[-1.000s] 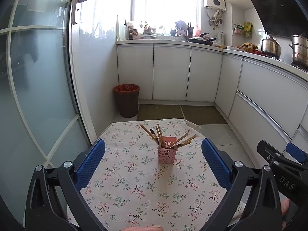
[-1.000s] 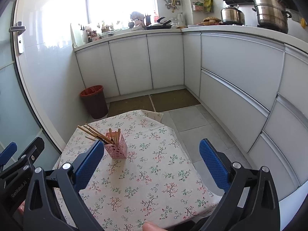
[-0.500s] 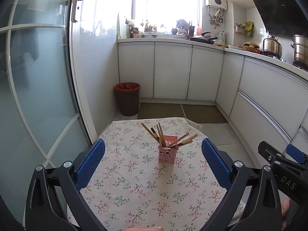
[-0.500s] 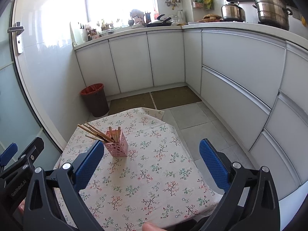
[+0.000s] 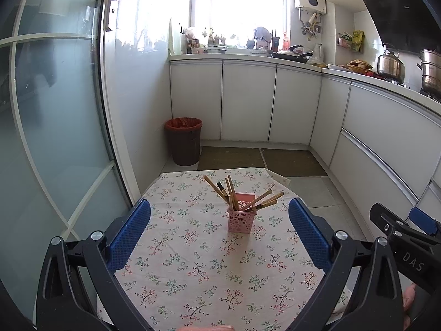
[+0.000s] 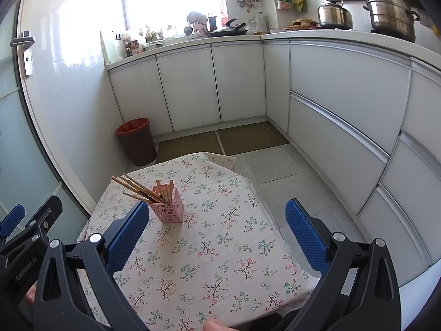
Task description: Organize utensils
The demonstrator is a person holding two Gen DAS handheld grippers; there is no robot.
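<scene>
Seems finished or paused: chopsticks bundled in pink holder at frame centre on floral tabletop, left hand-held gripper and right hand-held gripper spread wide, empty, calling only for withdrawal.

A pale cloth printed with small pink and green floral sprigs is seen over the desk. A pink perforated holder is filled with tan chopsticks — one dark-tipped. Blue textured pads are carried on black frames; a brown bin — red-lined.
</scene>
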